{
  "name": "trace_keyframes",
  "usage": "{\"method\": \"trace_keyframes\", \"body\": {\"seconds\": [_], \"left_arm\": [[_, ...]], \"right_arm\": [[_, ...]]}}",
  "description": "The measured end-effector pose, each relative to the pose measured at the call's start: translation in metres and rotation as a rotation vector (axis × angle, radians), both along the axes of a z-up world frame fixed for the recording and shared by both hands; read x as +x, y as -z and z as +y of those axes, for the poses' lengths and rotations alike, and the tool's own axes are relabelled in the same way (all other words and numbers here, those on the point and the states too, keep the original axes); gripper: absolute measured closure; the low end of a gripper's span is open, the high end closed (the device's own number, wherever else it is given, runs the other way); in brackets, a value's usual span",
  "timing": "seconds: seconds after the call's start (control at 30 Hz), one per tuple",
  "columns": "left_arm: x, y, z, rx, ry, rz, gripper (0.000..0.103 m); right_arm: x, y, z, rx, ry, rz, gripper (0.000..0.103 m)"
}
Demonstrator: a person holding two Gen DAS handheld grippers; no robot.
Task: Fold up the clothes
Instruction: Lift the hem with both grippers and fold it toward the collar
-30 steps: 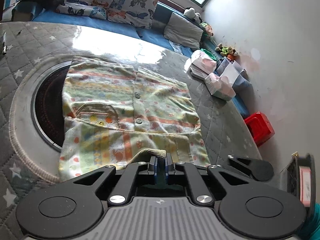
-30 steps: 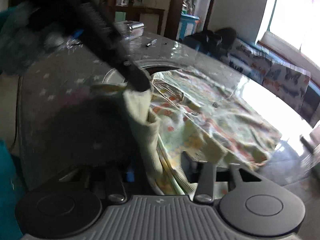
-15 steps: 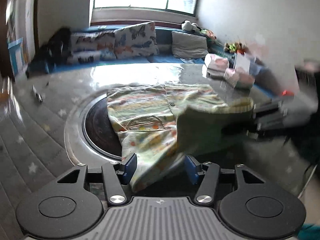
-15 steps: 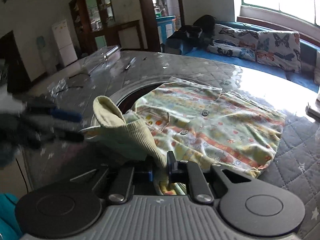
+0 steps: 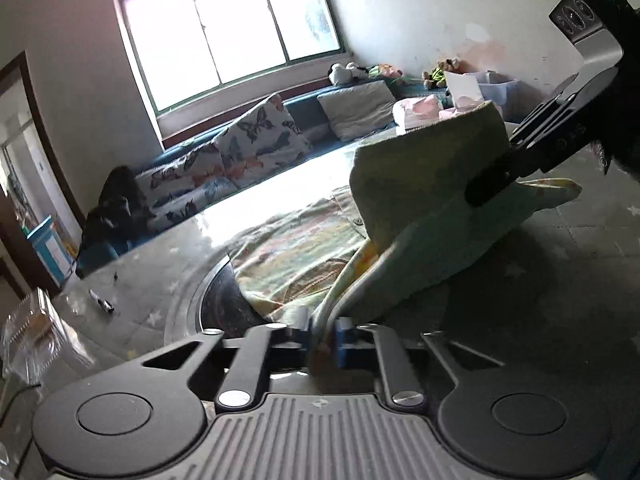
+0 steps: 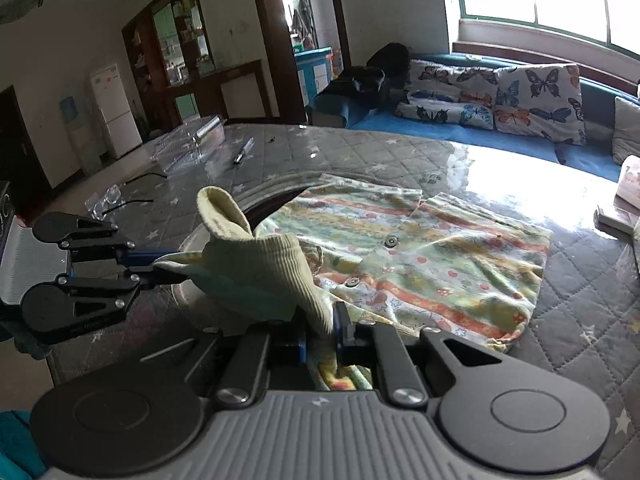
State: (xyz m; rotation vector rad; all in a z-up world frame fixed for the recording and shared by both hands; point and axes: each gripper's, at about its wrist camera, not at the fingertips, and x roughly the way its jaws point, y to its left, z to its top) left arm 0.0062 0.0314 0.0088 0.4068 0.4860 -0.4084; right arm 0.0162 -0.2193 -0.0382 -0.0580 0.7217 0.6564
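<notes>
So our left gripper (image 5: 322,334) is pinched tight on a sleeve (image 5: 424,216), and our right gripper (image 6: 320,338) is clamped nearly shut on the same sleeve at its ribbed cuff end, jaws a hair from done closing. Between the two, the sleeve hangs lifted, running from lower centre to the left in the right wrist view. The rest of the shirt (image 6: 432,248) lies flat on the quilted table (image 6: 580,296), up and right of both grippers, so that's where the fold probably goes.
</notes>
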Motion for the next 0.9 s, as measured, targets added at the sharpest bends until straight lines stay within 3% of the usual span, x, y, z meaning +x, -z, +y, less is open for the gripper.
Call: {"method": "trace_keyframes", "body": {"seconds": [0.47,0.67,0.9], "left_arm": [[-0.063,-0.061,0.012,-0.127,0.135,0.076,0.095],[-0.027,-0.057,0.018,-0.202,0.060,0.137,0.095],[0.049,-0.050,0.025,-0.243,-0.054,0.203,0.095]], "right_arm": [[-0.078,-0.038,-0.027,0.006,-0.075,-0.074,0.094],[-0.042,-0.043,-0.013,-0.025,-0.082,-0.086,0.094],[0.036,-0.047,0.016,-0.096,-0.097,-0.099,0.094]]}}
